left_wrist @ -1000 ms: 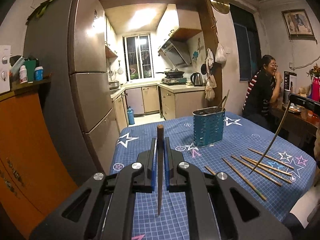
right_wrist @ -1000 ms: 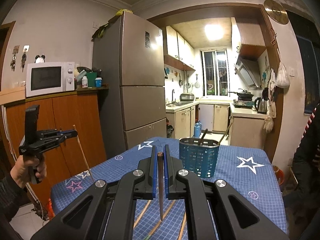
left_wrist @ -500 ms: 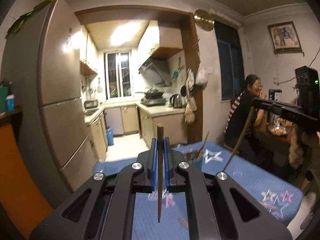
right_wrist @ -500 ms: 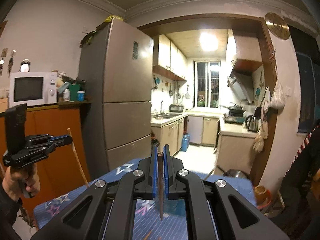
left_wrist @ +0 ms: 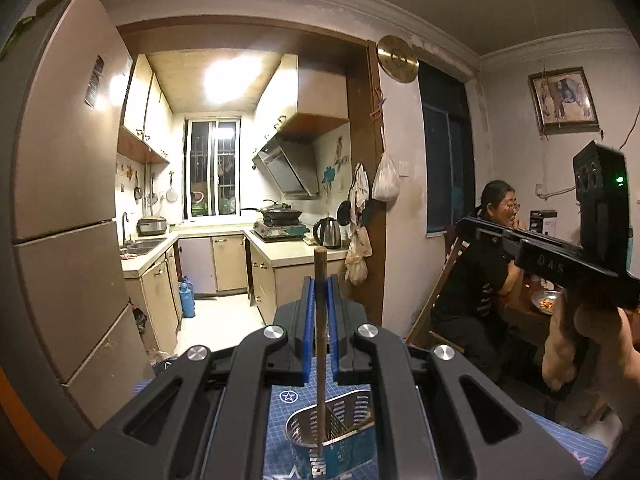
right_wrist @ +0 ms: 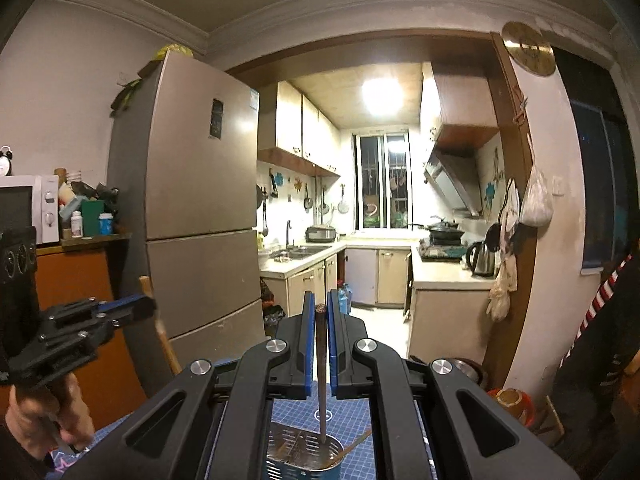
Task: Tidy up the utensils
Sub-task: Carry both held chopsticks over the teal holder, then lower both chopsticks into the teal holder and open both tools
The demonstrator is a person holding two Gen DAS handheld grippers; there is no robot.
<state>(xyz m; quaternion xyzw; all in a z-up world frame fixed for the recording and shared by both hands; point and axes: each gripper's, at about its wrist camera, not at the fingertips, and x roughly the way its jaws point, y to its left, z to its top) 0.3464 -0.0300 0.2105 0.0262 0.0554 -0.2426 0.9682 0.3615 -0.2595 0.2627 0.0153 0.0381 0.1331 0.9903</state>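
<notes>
My left gripper (left_wrist: pixel 319 292) is shut on a wooden chopstick (left_wrist: pixel 319 344) held upright, its lower tip hanging inside the blue perforated utensil holder (left_wrist: pixel 332 446) on the table. My right gripper (right_wrist: pixel 319 316) is shut on a dark chopstick (right_wrist: pixel 321 372) whose tip points down into the same utensil holder (right_wrist: pixel 304 454), which holds other chopsticks. Each gripper shows in the other's view: the right gripper (left_wrist: pixel 468 226) at the right, the left gripper (right_wrist: pixel 136 306) at the left, both with their chopsticks.
The table has a blue star-patterned cloth (left_wrist: pixel 288 396). A tall fridge (right_wrist: pixel 200 216) stands at the left, an orange cabinet (right_wrist: pixel 80 280) beside it. A seated woman (left_wrist: pixel 488 276) eats at the right. The kitchen lies beyond the doorway.
Both grippers have risen and moved in over the utensil holder, each keeping its chopstick. The loose chopsticks on the table have dropped out of view.
</notes>
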